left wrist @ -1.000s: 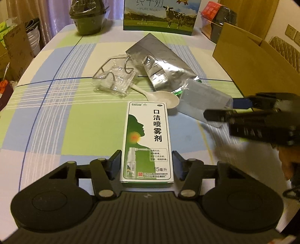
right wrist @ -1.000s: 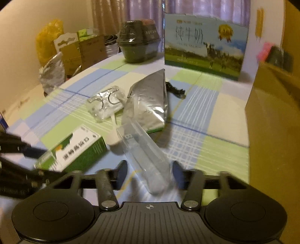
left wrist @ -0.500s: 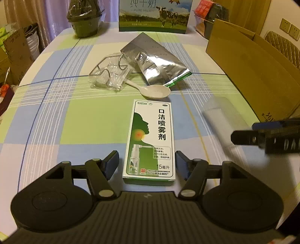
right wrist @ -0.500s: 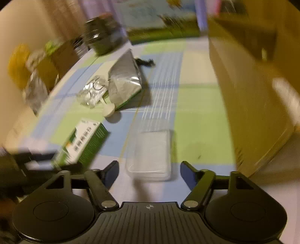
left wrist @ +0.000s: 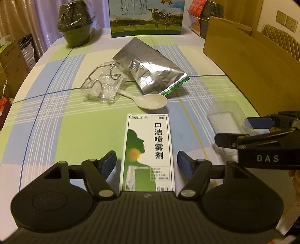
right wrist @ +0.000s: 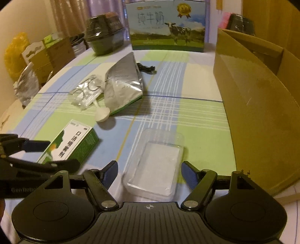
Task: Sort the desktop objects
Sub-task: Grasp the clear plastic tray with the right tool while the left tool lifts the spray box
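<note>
Left gripper (left wrist: 146, 161) jaws spread, straddling the spray box (left wrist: 148, 150) flat on the tablecloth (left wrist: 56, 116); pads apparently not touching it. Right gripper (right wrist: 149, 171) likewise spread around the clear case (right wrist: 155, 172). From the spray box, spoon (left wrist: 150, 100) lies at 12 o'clock, foil pouch (left wrist: 150, 69) beyond; cardboard box (right wrist: 258, 112) at 3 o'clock.

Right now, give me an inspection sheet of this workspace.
Surface: checked tablecloth, flat.
Job's things: spray box lying flat between the left gripper jaws; clear plastic case flat between the right gripper jaws; white spoon, foil pouch and clear tray further back.
Clutter: milk carton, dark pot.
Grippers: both open, neither closed on anything.
Cables: small black cord behind the pouch.
Surroundings: open cardboard box on the right.
</note>
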Demonstrator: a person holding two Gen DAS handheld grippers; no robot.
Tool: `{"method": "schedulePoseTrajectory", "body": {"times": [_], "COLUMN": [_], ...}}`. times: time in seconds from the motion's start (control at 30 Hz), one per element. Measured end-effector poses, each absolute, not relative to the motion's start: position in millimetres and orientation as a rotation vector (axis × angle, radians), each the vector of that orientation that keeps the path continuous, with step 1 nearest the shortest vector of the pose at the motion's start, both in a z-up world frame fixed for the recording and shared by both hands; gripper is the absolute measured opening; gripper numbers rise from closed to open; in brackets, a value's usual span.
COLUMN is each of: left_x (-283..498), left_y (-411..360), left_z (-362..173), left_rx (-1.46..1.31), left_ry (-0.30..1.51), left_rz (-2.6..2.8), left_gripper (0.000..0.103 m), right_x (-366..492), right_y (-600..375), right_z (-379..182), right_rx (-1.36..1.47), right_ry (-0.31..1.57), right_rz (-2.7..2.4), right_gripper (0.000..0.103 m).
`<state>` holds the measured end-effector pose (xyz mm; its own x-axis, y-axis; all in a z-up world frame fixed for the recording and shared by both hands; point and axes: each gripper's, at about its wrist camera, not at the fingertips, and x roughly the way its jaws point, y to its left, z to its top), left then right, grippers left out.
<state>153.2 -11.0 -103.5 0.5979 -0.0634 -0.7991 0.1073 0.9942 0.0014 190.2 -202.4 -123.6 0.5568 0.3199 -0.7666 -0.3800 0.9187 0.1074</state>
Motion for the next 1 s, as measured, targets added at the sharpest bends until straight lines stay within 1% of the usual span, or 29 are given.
{"method": "schedulePoseTrajectory", "body": {"times": [0.17, 0.23, 0.3, 0.33, 0.37, 0.67, 1.0], "left_x": [160.7, 163.0, 164.6, 164.6, 164.9, 147.8, 119.7], "left_y": [-13.1, -13.8, -14.4, -14.8, -14.8, -14.9, -27.2], "left_z": [-106.9, -107.8, -109.4, -109.9, -110.3, -104.2, -83.6], "left_rx": [0.06, 0.062, 0.06, 0.064, 0.069, 0.028, 0.021], "left_ry": [0.933, 0.938, 0.95, 0.954, 0.957, 0.963, 0.937], "left_rz": [-0.106, -0.111, -0.116, -0.114, -0.11, -0.118, -0.143], "left_gripper": [0.066, 0.064, 0.058, 0.056, 0.051, 0.051, 0.051], "right_x": [197.8, 197.7, 196.1, 195.1, 194.0, 168.9, 136.2], "right_y": [-198.9, -199.5, -199.6, -199.7, -200.1, -204.0, -223.0], "right_z": [-127.6, -128.6, -128.9, -129.3, -129.7, -125.9, -92.4], "right_rx": [-0.07, -0.076, -0.087, -0.091, -0.096, -0.102, -0.067], "right_ry": [0.903, 0.903, 0.9, 0.901, 0.902, 0.874, 0.823], "right_rz": [0.377, 0.37, 0.369, 0.371, 0.371, 0.355, 0.332], "right_gripper": [0.072, 0.071, 0.067, 0.059, 0.054, 0.053, 0.053]}}
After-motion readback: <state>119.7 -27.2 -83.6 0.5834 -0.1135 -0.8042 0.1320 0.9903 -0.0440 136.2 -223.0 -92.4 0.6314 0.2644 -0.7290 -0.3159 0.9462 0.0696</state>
